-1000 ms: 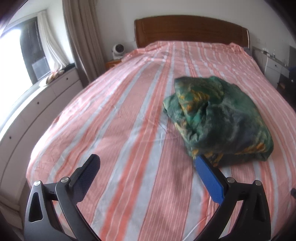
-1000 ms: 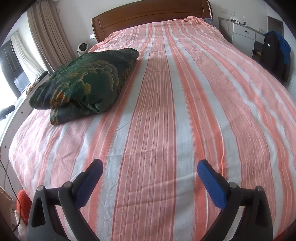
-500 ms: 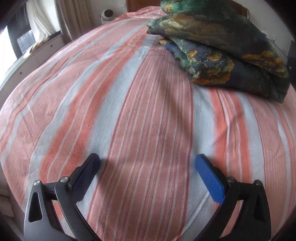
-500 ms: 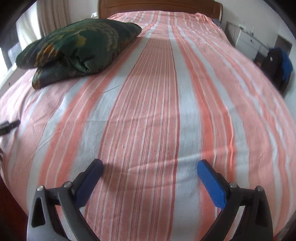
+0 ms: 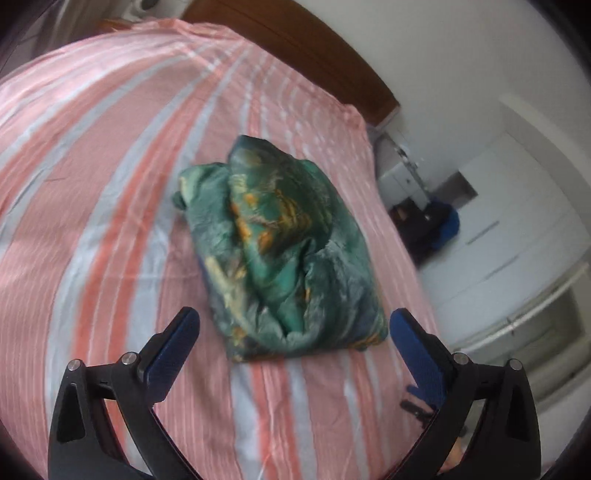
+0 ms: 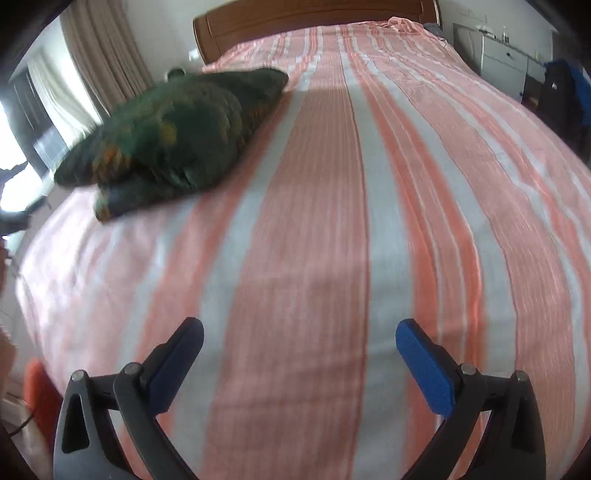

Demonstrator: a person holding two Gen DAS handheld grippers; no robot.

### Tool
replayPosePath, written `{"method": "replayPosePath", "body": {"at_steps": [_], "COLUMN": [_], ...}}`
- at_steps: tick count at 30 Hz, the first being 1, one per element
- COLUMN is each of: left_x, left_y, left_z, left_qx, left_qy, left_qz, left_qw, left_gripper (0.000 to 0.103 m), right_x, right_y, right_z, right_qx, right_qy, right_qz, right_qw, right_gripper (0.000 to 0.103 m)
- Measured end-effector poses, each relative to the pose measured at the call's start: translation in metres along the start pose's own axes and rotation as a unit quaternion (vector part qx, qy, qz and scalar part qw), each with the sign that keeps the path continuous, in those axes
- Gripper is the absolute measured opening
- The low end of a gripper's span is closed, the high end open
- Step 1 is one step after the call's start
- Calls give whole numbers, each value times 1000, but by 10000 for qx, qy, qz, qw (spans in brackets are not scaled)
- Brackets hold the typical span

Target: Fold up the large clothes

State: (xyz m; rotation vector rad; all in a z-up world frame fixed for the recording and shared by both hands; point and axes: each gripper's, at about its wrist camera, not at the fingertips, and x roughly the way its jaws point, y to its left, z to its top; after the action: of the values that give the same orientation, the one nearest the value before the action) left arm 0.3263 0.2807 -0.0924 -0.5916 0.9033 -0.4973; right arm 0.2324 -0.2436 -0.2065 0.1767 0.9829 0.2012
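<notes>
A green patterned garment (image 5: 284, 258) is seen lying on the striped bed sheet (image 5: 110, 221), gathered into a thick, compact bundle with several layers stacked at its near edge. In the left wrist view the bundle is placed just beyond the left gripper (image 5: 291, 332), roughly between the lines of its two spread fingers but not touched by them; nothing is held, and the jaws are kept wide apart. In the right wrist view the same bundle (image 6: 173, 136) is found far to the left, well apart from the right gripper (image 6: 299, 343), which is likewise spread wide and empty above bare sheet. The wooden headboard (image 6: 314, 18) is seen at the far end of the bed, and white drawers (image 6: 502, 59) with a dark garment (image 6: 561, 96) hung beside them are seen at the far right. The folding is judged to be largely done: the garment has been reduced to a rough rectangular packet and both tools have been released from it. The packet is somewhat lumpy, with a creased ridge across its top and a loose flap at its far left corner, so a last smoothing or tightening fold may be left; whether more is intended cannot be told from the pictures, which are blurred.
</notes>
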Motion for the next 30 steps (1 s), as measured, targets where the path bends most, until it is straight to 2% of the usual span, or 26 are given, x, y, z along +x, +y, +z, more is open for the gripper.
{"method": "replayPosePath", "body": {"at_steps": [2, 4, 6, 9, 11, 15, 18, 20, 21, 22, 24, 26, 28, 30], "left_x": [31, 61, 86, 110, 124, 157, 176, 187, 190, 192, 194, 190, 185, 178], "left_y": [13, 39, 61, 77, 83, 87, 82, 74, 66, 57, 39, 20, -3, -20], "left_z": [18, 27, 30, 31, 32, 33, 33, 35, 36, 37, 38, 41, 42, 39], "left_qx": [-150, -660, -989, -1146, -1261, -1340, -1265, -1099, -942, -775, -542, -322, 93, 301], "left_qy": [368, 584, 715, 725, 750, 1028, 1153, 1221, 1201, 1173, 1048, 846, 718, 637], "left_qz": [-334, -568, -615, -573, -481, -444, -498, -228, 12, 172, 573, 749, 891, 884], "left_qw": [9987, 9945, 9906, 9891, 9880, 9846, 9840, 9862, 9883, 9899, 9914, 9931, 9934, 9936], "left_gripper": [103, 102, 103, 103, 103, 103, 103, 102, 92, 83, 68, 59, 55, 53], "right_x": [-4, -3, 1, 15, 42, 111, 169, 193, 197, 197, 187, 175, 159, 143], "right_y": [5, 11, 15, 17, 19, 33, 51, 57, 61, 68, 93, 119, 145, 168], "right_z": [23, 49, 76, 119, 150, 194, 204, 204, 205, 206, 208, 206, 199, 189], "right_qx": [113, 240, 420, 671, 744, 656, 699, 880, 817, 564, -331, -978, -1637, -2147], "right_qy": [-151, -263, -324, -353, -138, 340, 925, 1047, 1087, 1108, 1013, 851, 477, 116], "right_qz": [376, 793, 1230, 1909, 2354, 2505, 2793, 2740, 2637, 2414, 1757, 1201, 769, 565], "right_qw": [9991, 9962, 9910, 9787, 9689, 9653, 9532, 9519, 9550, 9624, 9787, 9843, 9824, 9750], "right_gripper": [103, 103, 103, 103, 103, 103, 103, 103, 100, 94, 86, 78, 69, 68]}}
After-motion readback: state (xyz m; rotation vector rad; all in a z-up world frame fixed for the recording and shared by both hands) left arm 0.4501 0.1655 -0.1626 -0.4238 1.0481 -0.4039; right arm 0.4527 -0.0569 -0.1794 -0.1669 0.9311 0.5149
